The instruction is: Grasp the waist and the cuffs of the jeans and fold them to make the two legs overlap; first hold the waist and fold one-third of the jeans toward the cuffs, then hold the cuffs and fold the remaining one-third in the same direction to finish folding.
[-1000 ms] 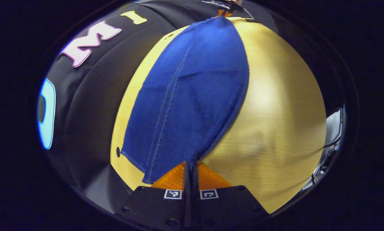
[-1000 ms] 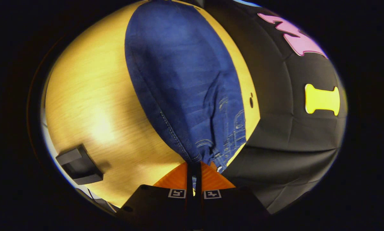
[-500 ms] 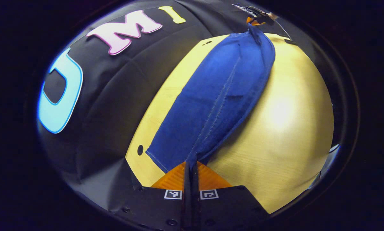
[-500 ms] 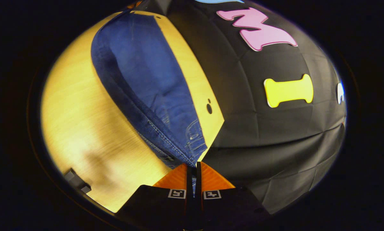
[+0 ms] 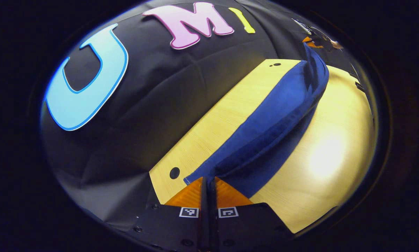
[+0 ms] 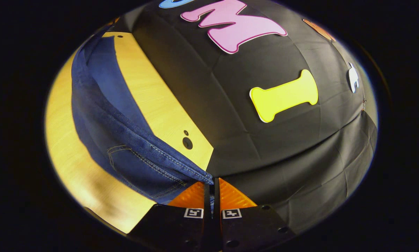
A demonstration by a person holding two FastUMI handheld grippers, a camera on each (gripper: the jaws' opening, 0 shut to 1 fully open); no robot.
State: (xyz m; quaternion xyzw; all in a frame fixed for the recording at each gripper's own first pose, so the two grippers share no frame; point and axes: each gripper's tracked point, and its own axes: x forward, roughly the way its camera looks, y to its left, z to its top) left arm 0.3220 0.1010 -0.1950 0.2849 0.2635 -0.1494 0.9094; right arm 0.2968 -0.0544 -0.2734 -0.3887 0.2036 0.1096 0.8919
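In the left gripper view, my left gripper [image 5: 208,179] sits at the bottom centre of the frame, its jaws pressed together on the edge of the jeans [image 5: 265,129] (a hem end, as far as I can make out). From there the blue cloth runs up toward the upper right of the frame as a raised, doubled band, with its lower layer lying on the pale wooden counter [image 5: 321,168]. A small dark hole [image 5: 174,172] marks the counter just left of my grip. At the far upper right the jeans end at the other gripper [image 5: 312,41], too small to read in detail. The black cloth wall [image 5: 132,105] fills the left and top of this frame.

In the right gripper view, my right gripper [image 6: 211,182] is at the bottom centre, its jaws closed on a stitched corner of the jeans [image 6: 125,157]. The cloth hangs off to the left of the frame, curving up along the left side and lifted off the counter [image 6: 153,101] near my grip. A dark hole [image 6: 187,142] in the counter lies just right of the denim. The wall [image 6: 283,147] takes the right half.
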